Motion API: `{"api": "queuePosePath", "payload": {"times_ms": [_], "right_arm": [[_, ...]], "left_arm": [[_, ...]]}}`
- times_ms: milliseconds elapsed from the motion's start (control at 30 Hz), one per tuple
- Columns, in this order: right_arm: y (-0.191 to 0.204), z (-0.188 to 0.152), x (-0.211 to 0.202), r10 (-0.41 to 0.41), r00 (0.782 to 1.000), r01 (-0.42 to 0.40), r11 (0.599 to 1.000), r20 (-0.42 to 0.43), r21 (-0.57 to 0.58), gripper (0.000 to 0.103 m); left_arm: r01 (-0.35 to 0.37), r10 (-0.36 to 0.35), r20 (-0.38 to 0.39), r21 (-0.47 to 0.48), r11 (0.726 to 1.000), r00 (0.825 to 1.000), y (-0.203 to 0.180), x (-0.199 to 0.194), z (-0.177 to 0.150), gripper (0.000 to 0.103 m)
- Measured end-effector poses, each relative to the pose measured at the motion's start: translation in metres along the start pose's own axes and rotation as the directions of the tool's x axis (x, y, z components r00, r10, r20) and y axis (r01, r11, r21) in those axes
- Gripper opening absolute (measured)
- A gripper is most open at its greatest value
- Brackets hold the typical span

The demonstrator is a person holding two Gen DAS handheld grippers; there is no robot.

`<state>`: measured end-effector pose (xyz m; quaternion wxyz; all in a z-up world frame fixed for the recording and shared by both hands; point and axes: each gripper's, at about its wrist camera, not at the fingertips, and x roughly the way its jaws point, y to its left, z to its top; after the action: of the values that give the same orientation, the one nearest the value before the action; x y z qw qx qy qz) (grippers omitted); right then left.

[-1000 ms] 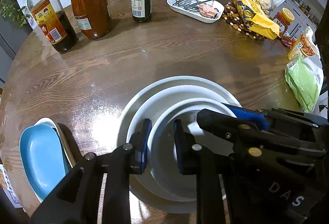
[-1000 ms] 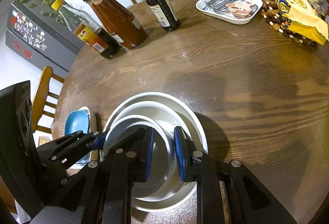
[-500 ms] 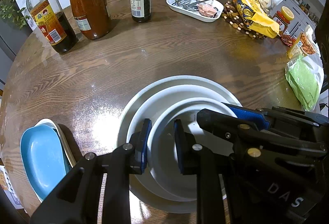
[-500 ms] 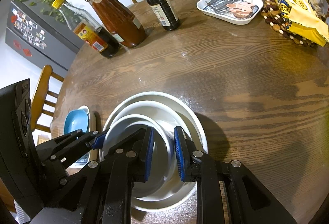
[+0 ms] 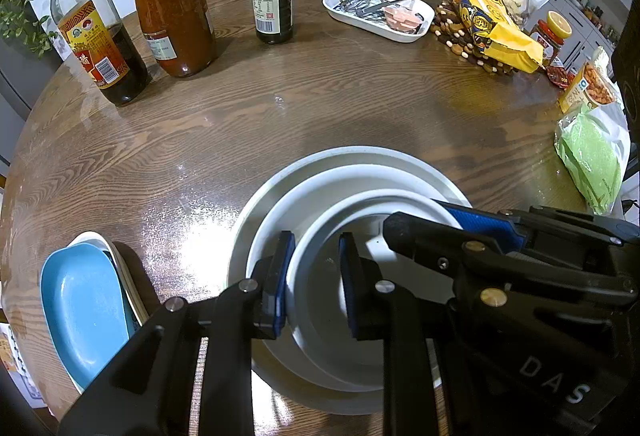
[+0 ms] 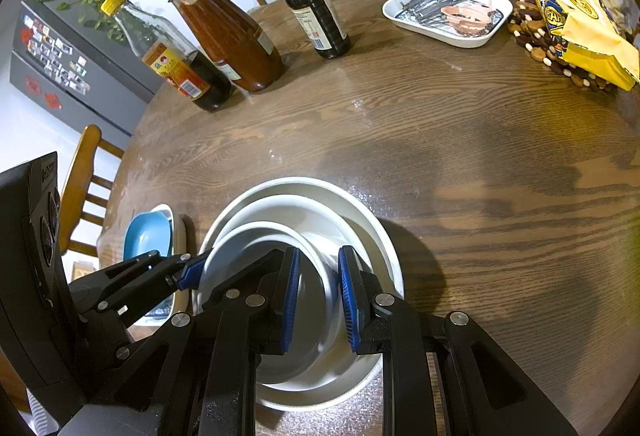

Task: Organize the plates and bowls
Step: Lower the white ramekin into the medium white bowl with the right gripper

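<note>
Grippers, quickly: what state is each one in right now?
Left gripper: closed on the rim of the innermost white bowl.
Right gripper: closed on the opposite rim of the same bowl.

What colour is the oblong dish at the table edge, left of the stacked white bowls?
Light blue, the oblong dish shows best in the left wrist view.

The near rim of the nested white bowls is hidden under both tongs. Left of the left tongs, the blue dish covers most of a white dish beneath it. Bottle labels are too small to read.
</note>
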<state>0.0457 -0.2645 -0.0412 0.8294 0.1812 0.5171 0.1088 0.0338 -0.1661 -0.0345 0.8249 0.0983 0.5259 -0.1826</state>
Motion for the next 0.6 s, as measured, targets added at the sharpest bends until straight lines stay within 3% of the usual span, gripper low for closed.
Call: {"api": "queuePosePath", "payload": {"times_ms": [600], "right_arm": [[0.0000,-0.0014,0.0010,0.002,1.000,-0.002,1.000,0.001,0.002,0.022]], "left_arm": [[-0.001,0.001,0.000,0.001,1.000,1.000,-0.0003,-0.0001,-0.0001,0.022]]}}
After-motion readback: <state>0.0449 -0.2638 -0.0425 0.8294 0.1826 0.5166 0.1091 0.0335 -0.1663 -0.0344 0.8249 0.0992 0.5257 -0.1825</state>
